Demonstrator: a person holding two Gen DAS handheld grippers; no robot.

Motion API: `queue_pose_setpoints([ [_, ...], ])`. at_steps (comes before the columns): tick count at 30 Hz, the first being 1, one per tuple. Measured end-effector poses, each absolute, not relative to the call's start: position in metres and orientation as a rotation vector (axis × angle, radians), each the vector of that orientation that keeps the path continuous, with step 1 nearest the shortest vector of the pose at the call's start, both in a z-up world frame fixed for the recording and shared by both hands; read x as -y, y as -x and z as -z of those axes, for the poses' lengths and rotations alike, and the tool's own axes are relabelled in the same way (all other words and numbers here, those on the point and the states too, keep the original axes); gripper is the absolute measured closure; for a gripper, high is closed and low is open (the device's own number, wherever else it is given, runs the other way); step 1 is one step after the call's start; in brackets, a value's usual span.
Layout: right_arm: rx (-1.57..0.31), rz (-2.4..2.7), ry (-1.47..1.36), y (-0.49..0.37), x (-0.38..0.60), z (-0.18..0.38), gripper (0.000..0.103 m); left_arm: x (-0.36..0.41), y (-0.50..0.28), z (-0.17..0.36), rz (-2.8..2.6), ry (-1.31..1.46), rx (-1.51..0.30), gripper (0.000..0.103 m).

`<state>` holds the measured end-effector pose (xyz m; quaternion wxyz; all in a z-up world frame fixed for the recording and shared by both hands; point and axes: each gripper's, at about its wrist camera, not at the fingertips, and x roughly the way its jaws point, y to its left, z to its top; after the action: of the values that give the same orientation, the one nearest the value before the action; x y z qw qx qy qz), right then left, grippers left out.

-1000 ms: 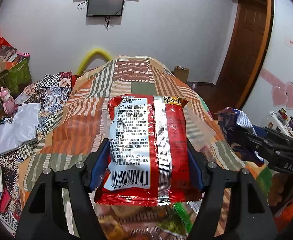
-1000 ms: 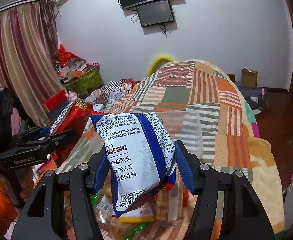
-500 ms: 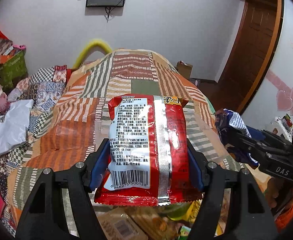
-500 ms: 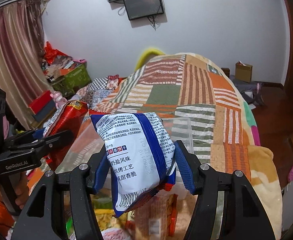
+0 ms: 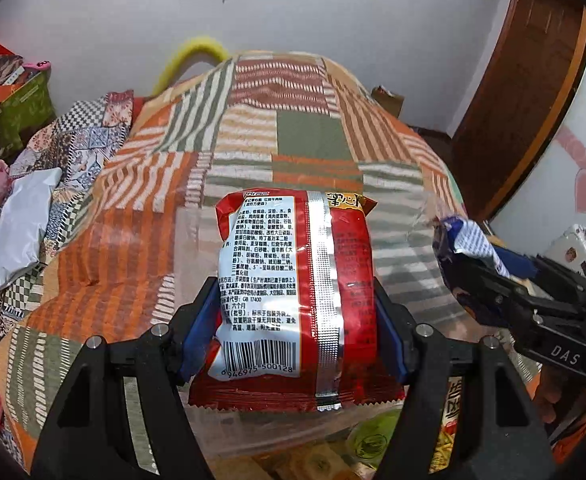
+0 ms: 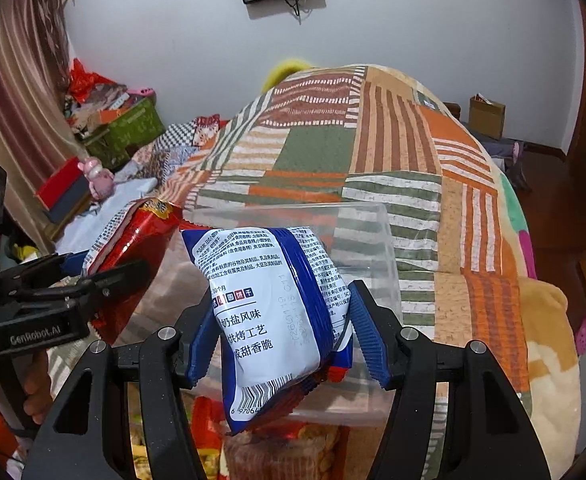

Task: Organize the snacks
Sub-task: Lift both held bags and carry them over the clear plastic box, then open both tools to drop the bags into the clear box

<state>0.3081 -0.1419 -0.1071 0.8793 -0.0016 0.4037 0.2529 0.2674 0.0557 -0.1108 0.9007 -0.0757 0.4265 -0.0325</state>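
Observation:
My left gripper (image 5: pixel 293 328) is shut on a red snack packet (image 5: pixel 293 280), its barcode side up; the packet also shows in the right wrist view (image 6: pixel 133 248). My right gripper (image 6: pixel 285 340) is shut on a blue and white biscuit packet (image 6: pixel 269 312), which also shows in the left wrist view (image 5: pixel 465 248). Both packets hang above a clear plastic bin (image 6: pixel 369 232) that stands on the patchwork bedspread (image 6: pixel 373 140). The bin's rim also shows in the left wrist view (image 5: pixel 189 248). Several other snack packs (image 6: pixel 313 452) lie just below the grippers.
The bedspread (image 5: pixel 293 128) covers a bed running away from me. A white cloth (image 5: pixel 9 232), a pink toy (image 6: pixel 97 180) and a green box (image 6: pixel 133 128) sit at the left. A brown door (image 5: pixel 521 100) stands at the right.
Both grippers moved forward with their packets, from over the loose snack pile to above the clear bin. The grips have not changed.

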Motion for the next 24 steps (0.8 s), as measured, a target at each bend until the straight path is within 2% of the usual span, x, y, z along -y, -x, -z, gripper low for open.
queue_pose_setpoints([
  [8,-0.867,-0.524,0.052,-0.312,0.129,0.116,0.044,-0.049,-0.273,0.123,0.072,0.133,-0.915,0.033],
  [13,-0.917,-0.534,0.058,-0.315,0.126,0.124,0.041,-0.045,-0.272,0.124,0.070,0.112,-0.920,0.029],
  [17,-0.915,-0.531,0.089,-0.308,0.126,0.124,0.041,-0.042,-0.268,0.122,0.087,0.112,-0.914,0.019],
  [24,-0.872,-0.555,0.038,-0.295,0.140,0.102,0.041,-0.038,-0.255,0.105,0.092,0.114,-0.886,0.019],
])
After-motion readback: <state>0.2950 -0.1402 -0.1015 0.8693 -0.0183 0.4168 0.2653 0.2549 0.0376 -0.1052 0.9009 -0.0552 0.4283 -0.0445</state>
